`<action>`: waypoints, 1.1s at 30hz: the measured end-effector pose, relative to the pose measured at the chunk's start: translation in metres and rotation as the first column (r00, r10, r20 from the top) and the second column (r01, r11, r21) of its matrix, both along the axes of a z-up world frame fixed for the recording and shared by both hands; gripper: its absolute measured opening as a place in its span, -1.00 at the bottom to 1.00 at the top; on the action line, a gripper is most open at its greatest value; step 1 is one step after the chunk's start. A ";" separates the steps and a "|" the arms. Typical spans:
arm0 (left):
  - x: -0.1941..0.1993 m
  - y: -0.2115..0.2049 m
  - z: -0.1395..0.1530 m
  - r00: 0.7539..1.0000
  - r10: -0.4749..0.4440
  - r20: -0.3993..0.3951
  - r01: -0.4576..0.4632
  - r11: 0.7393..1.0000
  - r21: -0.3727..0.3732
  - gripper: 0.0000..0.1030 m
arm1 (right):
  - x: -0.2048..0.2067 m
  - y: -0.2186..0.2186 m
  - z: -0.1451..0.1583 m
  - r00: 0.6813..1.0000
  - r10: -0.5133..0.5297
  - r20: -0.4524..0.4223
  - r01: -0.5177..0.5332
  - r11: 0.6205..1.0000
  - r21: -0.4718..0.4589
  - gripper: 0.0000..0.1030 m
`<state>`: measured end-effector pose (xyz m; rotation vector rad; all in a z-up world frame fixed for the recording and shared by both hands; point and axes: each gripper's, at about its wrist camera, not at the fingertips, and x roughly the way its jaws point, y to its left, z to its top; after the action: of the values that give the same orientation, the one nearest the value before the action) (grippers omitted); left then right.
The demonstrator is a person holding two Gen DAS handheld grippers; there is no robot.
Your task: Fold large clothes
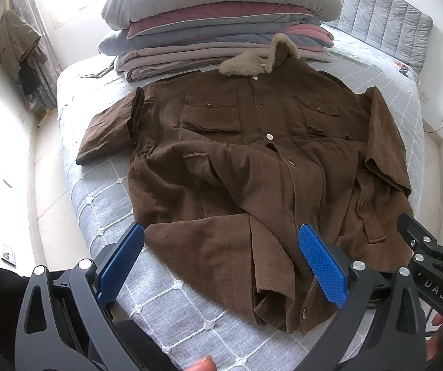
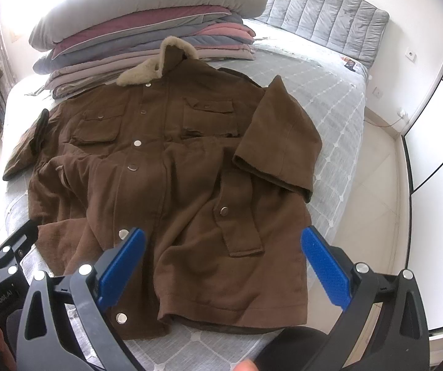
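- The brown coat (image 1: 252, 160) lies front-up across the middle of both frames on the grey quilted bed (image 1: 104, 204), its fleece collar (image 1: 252, 58) toward the top of the frame against the stack of folded bedding (image 1: 215, 27).
- Your left gripper (image 1: 221, 266) sits at the bottom of the left wrist view with its blue pads (image 1: 320, 266) spread wide, holding nothing, just over the rumpled hem corner.
- Your right gripper (image 2: 224, 269) is likewise spread and empty at the bottom of the right wrist view, above the hem's other half.
- The step in hand looks like the first grasp; no clean fold is made yet.
- The sleeve at centre right of the right wrist view (image 2: 283, 142) already lies folded in over the body; the sleeve at mid left of the left wrist view (image 1: 107, 136) sticks outward.
- Flatten first: the lower front panel is bunched, and the hem corner in front of your left gripper is turned over on itself.
- Take the thick cloth deep between the pads, through both layers, or the heavy fabric will likely slip.
- Lift both corners evenly so the button placket (image 2: 147, 167) stays straight.
- Watch the bed edge at lower left; a dragged coat could slide off.
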<state>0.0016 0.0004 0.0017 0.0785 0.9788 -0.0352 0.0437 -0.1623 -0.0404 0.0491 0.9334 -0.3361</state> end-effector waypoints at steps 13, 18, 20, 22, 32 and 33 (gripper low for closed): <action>0.007 0.012 0.003 1.000 0.003 0.003 -0.003 1.000 -0.025 0.89 | 0.004 -0.008 0.002 0.995 0.055 0.079 -0.056 0.998 0.012 0.90; 0.022 0.014 -0.002 1.000 -0.025 0.009 0.026 0.998 -0.057 0.89 | 0.016 -0.031 0.009 0.987 0.063 0.148 -0.068 0.997 0.031 0.90; 0.029 0.013 -0.001 0.999 -0.047 0.021 0.048 0.998 -0.049 0.89 | 0.026 -0.044 0.010 0.984 0.101 0.149 -0.109 0.993 0.052 0.90; 0.042 0.014 -0.001 0.997 -0.064 0.044 0.064 0.998 0.005 0.89 | 0.034 -0.057 0.009 0.981 0.131 0.145 -0.141 0.988 0.062 0.90; 0.097 0.048 -0.016 0.993 -0.059 0.107 0.064 0.997 -0.040 0.89 | 0.095 -0.107 -0.045 0.991 0.128 0.038 -0.131 0.985 0.111 0.90; 0.102 0.050 -0.020 0.992 -0.056 0.111 0.060 0.998 -0.036 0.89 | 0.107 -0.108 -0.053 0.992 0.121 0.037 -0.125 0.987 0.106 0.90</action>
<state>0.1034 0.0505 -0.0184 0.0719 0.8652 -0.1028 0.1507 -0.2704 -0.0932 0.0951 0.9198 -0.1700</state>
